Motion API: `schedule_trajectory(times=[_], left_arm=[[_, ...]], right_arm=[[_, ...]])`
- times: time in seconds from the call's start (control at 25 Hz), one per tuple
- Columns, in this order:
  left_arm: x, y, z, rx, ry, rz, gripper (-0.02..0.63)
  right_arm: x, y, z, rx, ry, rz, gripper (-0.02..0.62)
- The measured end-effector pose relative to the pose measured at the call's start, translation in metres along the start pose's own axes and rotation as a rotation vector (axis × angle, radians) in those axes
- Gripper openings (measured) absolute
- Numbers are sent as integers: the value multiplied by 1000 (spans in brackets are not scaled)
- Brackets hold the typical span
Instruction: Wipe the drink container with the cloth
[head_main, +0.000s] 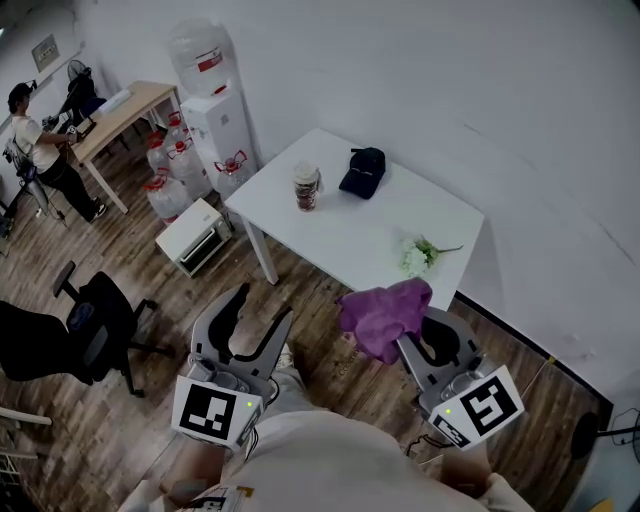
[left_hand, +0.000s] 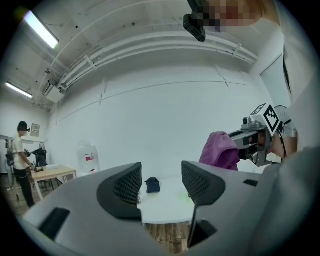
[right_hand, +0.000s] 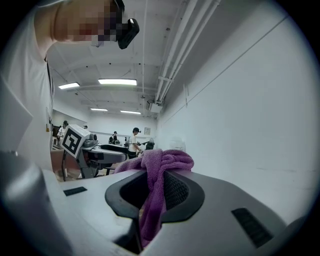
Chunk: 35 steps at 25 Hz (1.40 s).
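The drink container (head_main: 306, 187), a clear lidded cup with a dark drink, stands on the white table (head_main: 360, 240) near its far left side. A purple cloth (head_main: 385, 315) hangs bunched from my right gripper (head_main: 415, 327), whose jaws are shut on it, short of the table's near edge. The right gripper view shows the cloth (right_hand: 155, 175) pinched in that gripper (right_hand: 152, 189). My left gripper (head_main: 262, 306) is open and empty over the floor, left of the table. Between its jaws (left_hand: 160, 181) the table (left_hand: 165, 206) lies ahead; the cup is not visible there.
A dark cap (head_main: 362, 172) and a small white flower sprig (head_main: 420, 255) lie on the table. A water dispenser (head_main: 215, 110), spare water bottles (head_main: 165, 180) and a small white oven (head_main: 195, 236) are left of it. A black office chair (head_main: 95, 325) stands nearer.
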<state>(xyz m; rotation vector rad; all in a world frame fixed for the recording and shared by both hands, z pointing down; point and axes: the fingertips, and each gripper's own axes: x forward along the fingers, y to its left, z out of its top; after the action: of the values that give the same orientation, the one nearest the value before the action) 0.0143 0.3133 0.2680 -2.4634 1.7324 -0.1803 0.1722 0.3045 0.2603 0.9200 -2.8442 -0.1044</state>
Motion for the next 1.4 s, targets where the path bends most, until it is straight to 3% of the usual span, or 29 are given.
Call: schedule_trajectory(times=[0.36, 0.88, 1.08, 1.4], left_arm=[[58, 91, -6, -22, -45, 12, 250], [154, 232, -32, -5, 12, -39, 250], [195, 260, -43, -61, 27, -74, 253], [266, 268, -80, -35, 116, -172, 289]], right_arm=[[89, -39, 2, 5, 30, -56, 75], [255, -104, 12, 43, 95, -120, 75], [305, -126, 9, 26, 118, -127, 75], [342, -184, -4, 50, 121, -177, 76]])
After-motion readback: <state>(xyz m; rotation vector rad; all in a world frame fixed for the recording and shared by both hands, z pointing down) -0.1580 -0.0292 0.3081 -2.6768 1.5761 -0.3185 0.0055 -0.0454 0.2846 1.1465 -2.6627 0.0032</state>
